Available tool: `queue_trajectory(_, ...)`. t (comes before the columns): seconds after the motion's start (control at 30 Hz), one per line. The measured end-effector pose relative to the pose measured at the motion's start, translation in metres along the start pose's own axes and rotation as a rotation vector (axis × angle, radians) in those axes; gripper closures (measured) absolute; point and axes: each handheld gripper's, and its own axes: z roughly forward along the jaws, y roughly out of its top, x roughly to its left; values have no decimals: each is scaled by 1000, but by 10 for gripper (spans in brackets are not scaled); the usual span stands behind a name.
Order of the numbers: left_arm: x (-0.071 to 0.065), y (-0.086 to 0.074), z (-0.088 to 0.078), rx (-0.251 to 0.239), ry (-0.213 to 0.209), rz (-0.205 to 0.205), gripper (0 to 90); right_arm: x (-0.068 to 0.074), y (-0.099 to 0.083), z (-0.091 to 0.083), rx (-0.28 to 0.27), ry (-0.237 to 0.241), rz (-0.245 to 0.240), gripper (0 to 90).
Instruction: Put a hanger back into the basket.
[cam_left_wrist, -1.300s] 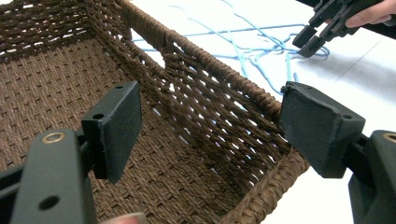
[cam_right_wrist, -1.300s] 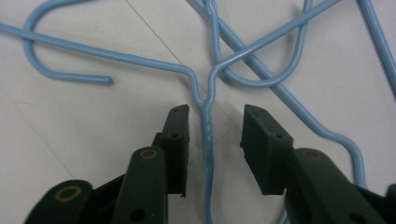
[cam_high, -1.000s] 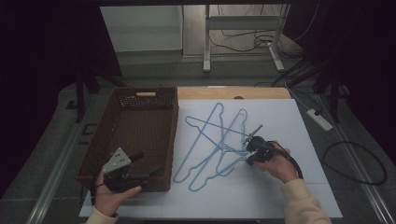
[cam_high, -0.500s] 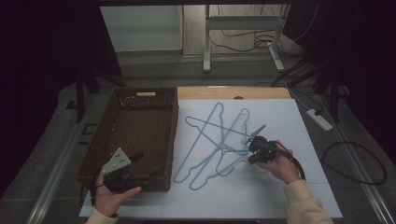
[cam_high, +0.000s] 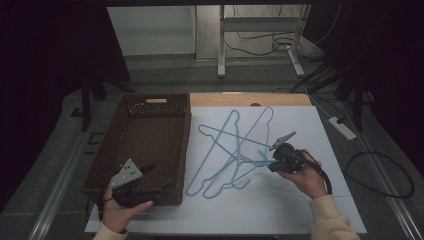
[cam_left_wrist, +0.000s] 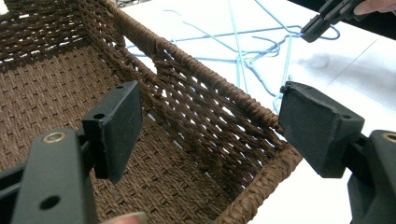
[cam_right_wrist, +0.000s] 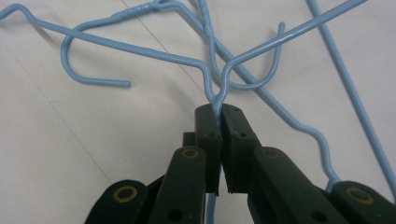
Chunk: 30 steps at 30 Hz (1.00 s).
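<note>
A tangle of blue wire hangers (cam_high: 240, 159) lies on the white sheet to the right of a brown woven basket (cam_high: 184, 145). My right gripper (cam_high: 274, 159) is shut on the twisted neck of one blue hanger (cam_right_wrist: 215, 95), whose wire runs down between the closed pads; a little of it is raised off the sheet. My left gripper (cam_high: 159, 176) stands open at the basket's near right corner. In the left gripper view its jaws straddle the basket wall (cam_left_wrist: 210, 79) without touching it, and the right gripper (cam_left_wrist: 322, 23) appears farther off on the hangers (cam_left_wrist: 243, 60).
The basket holds nothing that I can see. White sheet (cam_high: 305, 120) spreads around the hangers, with a wooden strip at the table's far edge. A power strip (cam_high: 342, 127) and a looped cable (cam_high: 380, 175) lie off the table's right side.
The right gripper has risen slightly with the hanger neck held in it, drawing the wire up a little. The left gripper has stayed at the basket's corner.
</note>
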Motion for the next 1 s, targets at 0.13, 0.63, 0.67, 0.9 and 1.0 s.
queue_trajectory(0.13, -1, 0, 0, 0, -2, 2, 231, 0, -1, -2, -3, 8, 4, 867)
queue_trajectory(0.63, -24, 11, 8, 26, -51, 47, 233, 5, -11, -14, -48, 52, 21, 867)
queue_trajectory(0.67, -28, 14, 11, 35, -57, 52, 233, 5, -12, -14, -50, 58, 21, 867)
queue_trajectory(0.9, -44, 24, 26, 78, -83, 76, 236, 7, -16, -16, -66, 91, 28, 867)
queue_trajectory(1.0, -55, 31, 36, 96, -108, 94, 236, 8, -16, -16, -66, 99, 31, 867)
